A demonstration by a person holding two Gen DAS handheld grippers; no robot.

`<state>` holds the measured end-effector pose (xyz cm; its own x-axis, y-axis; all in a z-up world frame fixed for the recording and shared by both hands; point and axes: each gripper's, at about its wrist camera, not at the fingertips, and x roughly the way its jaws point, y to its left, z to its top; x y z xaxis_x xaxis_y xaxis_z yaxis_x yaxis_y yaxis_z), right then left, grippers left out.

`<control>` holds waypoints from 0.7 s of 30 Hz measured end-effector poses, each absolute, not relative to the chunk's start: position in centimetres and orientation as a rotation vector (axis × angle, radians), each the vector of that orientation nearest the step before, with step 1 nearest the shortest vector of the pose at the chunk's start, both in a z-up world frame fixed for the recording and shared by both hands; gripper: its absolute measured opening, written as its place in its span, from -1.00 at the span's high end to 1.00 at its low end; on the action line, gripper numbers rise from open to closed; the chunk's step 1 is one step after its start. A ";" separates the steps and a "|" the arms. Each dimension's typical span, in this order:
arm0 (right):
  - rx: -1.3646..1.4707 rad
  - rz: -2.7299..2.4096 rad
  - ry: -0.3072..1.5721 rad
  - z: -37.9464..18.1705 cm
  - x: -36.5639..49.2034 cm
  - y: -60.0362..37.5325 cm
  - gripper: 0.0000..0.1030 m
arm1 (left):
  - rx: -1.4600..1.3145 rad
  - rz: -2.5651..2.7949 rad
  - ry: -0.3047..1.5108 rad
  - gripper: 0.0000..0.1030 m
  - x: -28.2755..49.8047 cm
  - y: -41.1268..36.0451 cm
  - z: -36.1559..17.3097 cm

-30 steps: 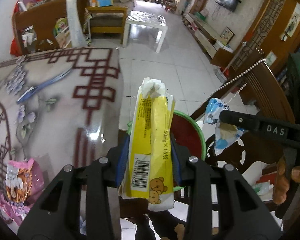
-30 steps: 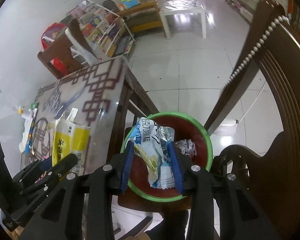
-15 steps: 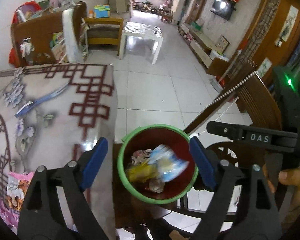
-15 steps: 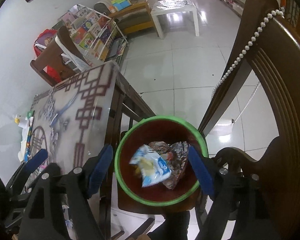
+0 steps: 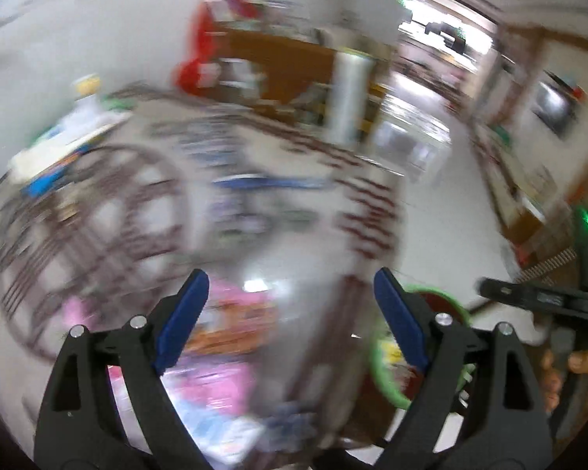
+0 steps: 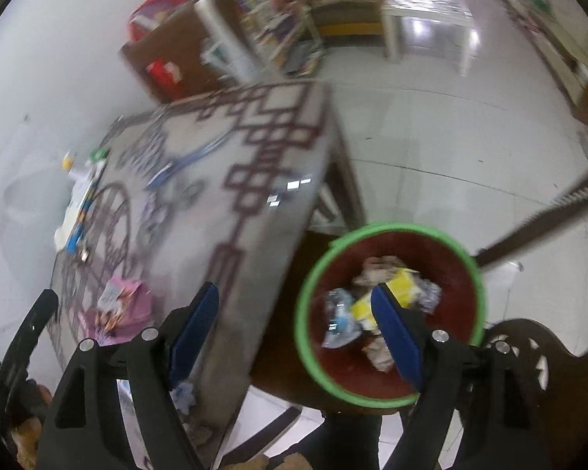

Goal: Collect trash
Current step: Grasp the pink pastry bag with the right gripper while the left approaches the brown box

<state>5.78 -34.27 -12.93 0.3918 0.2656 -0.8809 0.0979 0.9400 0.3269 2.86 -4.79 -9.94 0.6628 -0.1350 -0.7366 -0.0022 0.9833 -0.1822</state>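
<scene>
Our left gripper (image 5: 290,290) stands wide with nothing between its blue pads (image 5: 182,315); its jaws have just been opening, by a little more in the last half second. It hangs over the table (image 5: 278,235), whose glossy top carries a dark red lattice pattern, and the whole left view is smeared with motion blur. Below the pads we make out pink wrappers (image 5: 231,356) lying on the table, too blurred to read. At the right of that view the bin (image 5: 380,376) shows its green rim past the table's edge, and beyond it our right gripper (image 5: 537,297) comes in from the side, gripped by a hand (image 5: 576,368). In the right view our right gripper (image 6: 294,309) is also spread wide and empty; its jaws have just been opening too, and the gap between them spans the table edge and the left part of the bin. The bin (image 6: 305,337) sits beside the table, low against a dark wooden chair (image 6: 529,337), red-brown inside with a green rim. The trash lies in it: a yellow packet (image 6: 396,286), a blue and white wrapper (image 6: 339,321), and crumpled silvery scraps (image 6: 380,356) touching one another on the bottom. On the table (image 6: 215,196) in this view a pink wrapper (image 6: 117,305) lies near the left pad (image 6: 194,325), and some small bottles and boxes (image 6: 78,211) sit along the far edge by the wall.
</scene>
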 end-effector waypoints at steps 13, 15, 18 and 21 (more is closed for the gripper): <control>0.280 0.287 1.254 -14.4 7.1 -25.3 -0.52 | -0.395 0.320 0.977 -0.62 -1.4 10.3 -15.3; 0.291 0.325 1.263 -14.4 7.4 -23.8 -0.53 | -0.370 0.328 0.969 -0.63 -1.0 11.1 -15.0; 0.365 0.394 1.291 -14.6 8.0 -20.9 -0.65 | -0.311 0.346 0.944 -0.63 0.1 12.8 -14.2; 0.439 0.435 1.341 -15.5 8.5 -17.7 -0.70 | -0.275 0.328 0.914 -0.63 1.0 14.4 -13.6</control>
